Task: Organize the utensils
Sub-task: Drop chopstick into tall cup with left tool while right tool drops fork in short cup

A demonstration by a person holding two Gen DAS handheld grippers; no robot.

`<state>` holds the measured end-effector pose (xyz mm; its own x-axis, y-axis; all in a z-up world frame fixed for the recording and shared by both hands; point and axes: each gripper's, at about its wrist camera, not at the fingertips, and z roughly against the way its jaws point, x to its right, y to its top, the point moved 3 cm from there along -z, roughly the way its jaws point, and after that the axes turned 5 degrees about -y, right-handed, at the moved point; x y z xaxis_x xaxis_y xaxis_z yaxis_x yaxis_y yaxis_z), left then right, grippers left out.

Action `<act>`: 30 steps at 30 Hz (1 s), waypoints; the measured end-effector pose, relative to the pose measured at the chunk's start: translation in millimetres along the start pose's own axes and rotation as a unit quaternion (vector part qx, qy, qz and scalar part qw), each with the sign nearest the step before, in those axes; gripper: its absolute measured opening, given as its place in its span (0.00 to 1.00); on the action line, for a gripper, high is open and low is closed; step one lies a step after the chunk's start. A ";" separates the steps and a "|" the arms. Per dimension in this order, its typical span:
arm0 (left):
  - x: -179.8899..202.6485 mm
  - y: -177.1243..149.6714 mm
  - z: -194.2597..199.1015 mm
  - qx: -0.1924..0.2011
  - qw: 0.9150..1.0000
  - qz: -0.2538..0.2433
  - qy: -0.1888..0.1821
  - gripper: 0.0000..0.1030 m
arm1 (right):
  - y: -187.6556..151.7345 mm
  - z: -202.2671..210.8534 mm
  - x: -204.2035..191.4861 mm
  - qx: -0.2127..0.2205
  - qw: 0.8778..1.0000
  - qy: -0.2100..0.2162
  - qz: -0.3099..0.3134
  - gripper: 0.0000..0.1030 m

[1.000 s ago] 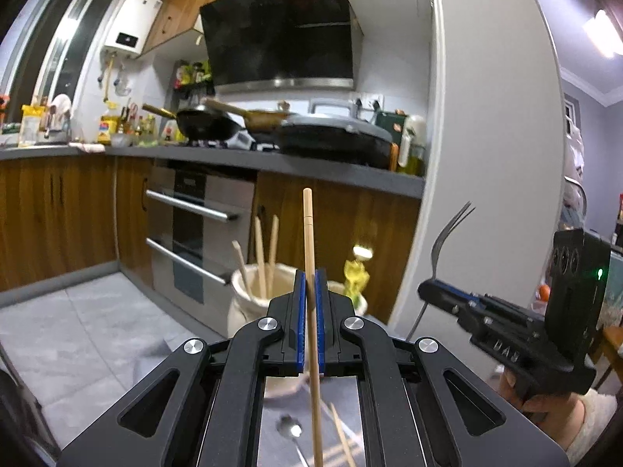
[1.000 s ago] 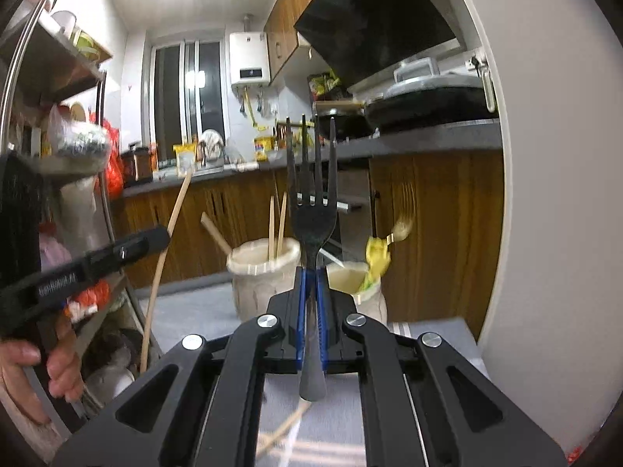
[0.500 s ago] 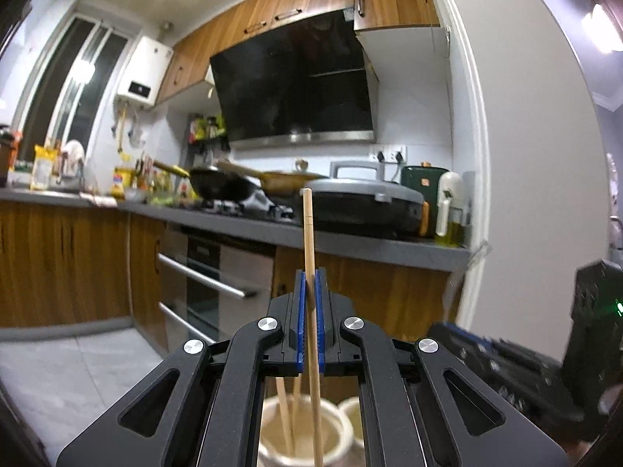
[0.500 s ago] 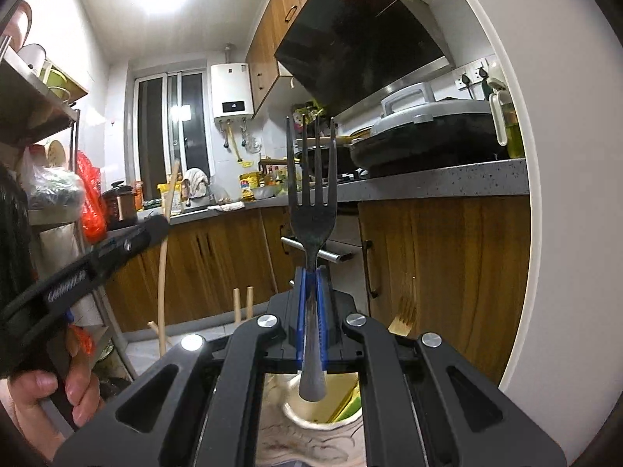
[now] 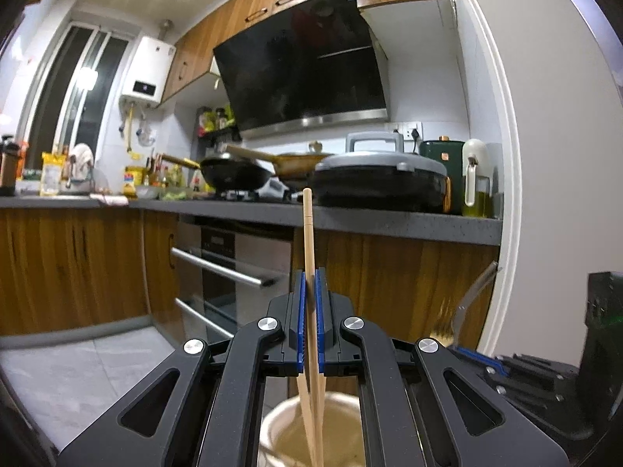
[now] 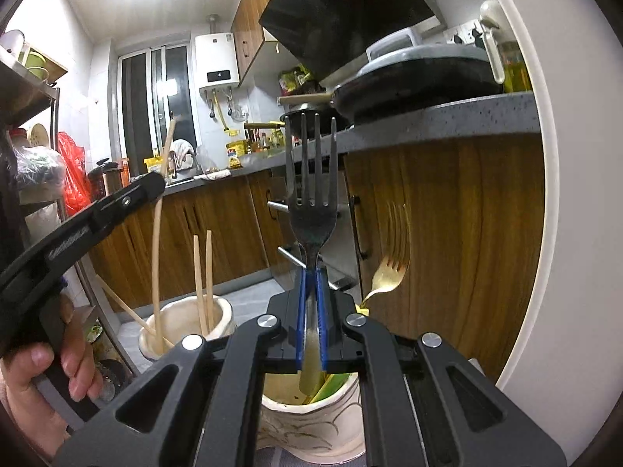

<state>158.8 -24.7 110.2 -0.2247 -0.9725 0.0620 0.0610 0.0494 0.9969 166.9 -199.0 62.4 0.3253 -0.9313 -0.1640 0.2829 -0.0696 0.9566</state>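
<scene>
My left gripper [image 5: 309, 284] is shut on a wooden chopstick [image 5: 307, 233] held upright. Its lower end reaches into a cream jar [image 5: 280, 412] right below, beside other chopsticks. My right gripper [image 6: 310, 284] is shut on a dark metal fork [image 6: 311, 194], tines up, handle hanging over a patterned cream jar [image 6: 311, 428] that holds a gold fork [image 6: 389, 268]. In the right wrist view the left gripper [image 6: 153, 186], a hand [image 6: 39, 369] around its grip, holds the chopstick [image 6: 157, 253] inside the chopstick jar [image 6: 183, 323]. The right gripper [image 5: 467, 352] shows at lower right in the left wrist view.
A grey kitchen counter [image 5: 389, 222] with pans and a lidded pot runs behind the jars, with an oven [image 5: 218, 272] and wooden cabinets below. A white wall edge [image 6: 553, 194] stands close on the right. A metal shelf rack [image 6: 58, 202] with a red bag is at the left.
Both grippers have moved forward over the jars, which now lie right beneath them. The chopstick's lower end has come into the chopstick jar. The fork's handle now hangs over the fork jar.
</scene>
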 end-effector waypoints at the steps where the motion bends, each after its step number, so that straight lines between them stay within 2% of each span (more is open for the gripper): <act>1: -1.1 -2.2 2.6 -0.002 1.000 0.000 -0.002 0.05 | -1.3 -1.0 -0.2 -0.003 1.000 0.002 0.001 0.05; 6: 3.4 -14.8 16.1 -0.015 1.000 -0.024 -0.007 0.05 | -7.8 -10.6 -3.4 -0.025 1.000 0.006 0.007 0.05; 9: 9.8 -25.6 25.5 -0.024 0.998 -0.053 0.000 0.05 | -13.8 -16.4 -2.5 -0.045 0.999 0.006 0.005 0.05; 12: 12.1 -34.7 29.9 -0.029 0.998 -0.061 0.004 0.05 | -19.4 -21.6 -3.3 -0.060 0.998 0.004 0.007 0.05; 27: -5.1 -61.0 25.5 -0.061 0.997 -0.034 0.021 0.05 | -30.5 -32.7 -10.9 -0.090 0.995 -0.007 0.029 0.05; 30: -7.1 -64.3 25.0 -0.062 0.997 -0.029 0.026 0.11 | -31.3 -30.4 -11.0 -0.088 0.996 -0.008 0.032 0.05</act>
<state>132.1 -15.3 46.9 -0.1812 -0.9834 -0.0006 0.1710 -0.0321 0.9848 181.9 -175.8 27.0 0.3327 -0.9378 -0.0991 0.4165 0.0518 0.9076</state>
